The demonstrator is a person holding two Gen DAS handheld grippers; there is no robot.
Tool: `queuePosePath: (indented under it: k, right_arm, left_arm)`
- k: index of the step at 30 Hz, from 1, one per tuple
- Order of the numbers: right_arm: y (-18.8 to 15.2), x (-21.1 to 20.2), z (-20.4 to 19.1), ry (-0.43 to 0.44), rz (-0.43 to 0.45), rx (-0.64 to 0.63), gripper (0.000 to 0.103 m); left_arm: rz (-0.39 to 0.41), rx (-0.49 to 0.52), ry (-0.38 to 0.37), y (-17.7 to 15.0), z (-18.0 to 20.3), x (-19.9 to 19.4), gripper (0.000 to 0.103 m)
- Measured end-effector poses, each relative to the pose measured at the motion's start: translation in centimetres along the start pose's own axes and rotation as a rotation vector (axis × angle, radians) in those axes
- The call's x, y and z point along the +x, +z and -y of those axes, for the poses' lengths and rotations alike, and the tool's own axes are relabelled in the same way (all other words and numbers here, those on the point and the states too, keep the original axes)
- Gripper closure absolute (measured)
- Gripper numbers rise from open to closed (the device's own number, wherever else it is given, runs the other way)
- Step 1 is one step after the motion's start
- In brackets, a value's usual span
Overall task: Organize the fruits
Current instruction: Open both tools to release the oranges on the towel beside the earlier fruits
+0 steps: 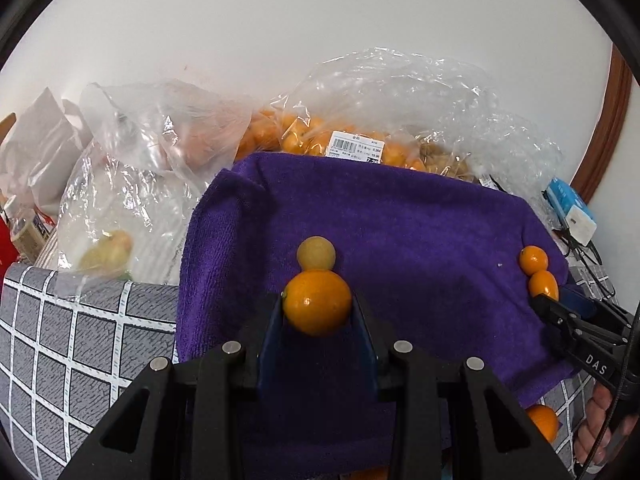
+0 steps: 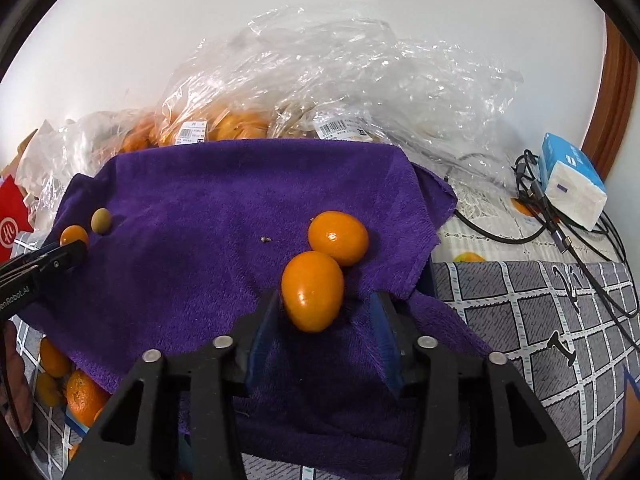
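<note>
A purple towel (image 2: 208, 208) lies on a table with a gray checked cloth (image 2: 560, 320); behind it, plastic bags (image 2: 360, 80) lean on a white wall. The left claw (image 1: 317, 304) squeezes an orange kumquat (image 1: 317, 302) over the towel. The right claw (image 2: 326, 312) is open around another kumquat (image 2: 313, 290) on the towel.

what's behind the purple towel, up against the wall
Behind the purple towel sit crinkled clear plastic bags. One with a barcode label holds small orange fruits. The towel's back edge covers the bags' lower parts, so how many fruits are inside cannot be seen.
</note>
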State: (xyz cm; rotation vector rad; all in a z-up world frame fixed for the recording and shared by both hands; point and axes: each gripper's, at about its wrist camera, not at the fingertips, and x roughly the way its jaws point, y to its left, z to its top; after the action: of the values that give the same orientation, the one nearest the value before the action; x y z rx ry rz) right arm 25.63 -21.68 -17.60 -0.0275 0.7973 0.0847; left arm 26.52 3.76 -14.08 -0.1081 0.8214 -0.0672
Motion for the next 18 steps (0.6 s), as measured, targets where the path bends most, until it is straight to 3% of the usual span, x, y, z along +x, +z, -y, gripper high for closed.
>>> queuePosePath:
  k: [3, 7, 14, 18]
  right_arm:
    - [0.1, -0.6, -0.4, -0.012, 0.029, -0.023, 0.034]
    - [0.3, -1.3, -0.9, -0.036, 0.055, -0.043, 0.033]
    - [0.5, -4.1, 0.0, -0.003, 0.155, -0.005, 0.033]
    - [0.7, -4.9, -0.2, -0.074, 0.188, -0.017, 0.033]
  left_arm:
    - [0.019, -0.016, -0.031, 0.1, -0.2, -0.6, 0.067]
    - [0.077, -0.033, -0.033, 0.4, -0.4, -1.7, 0.057]
    - [0.172, -0.078, -0.059, 0.5, -1.0, -3.7, 0.057]
    - [0.187, -0.051, -0.036, 0.5, -0.3, -3.9, 0.057]
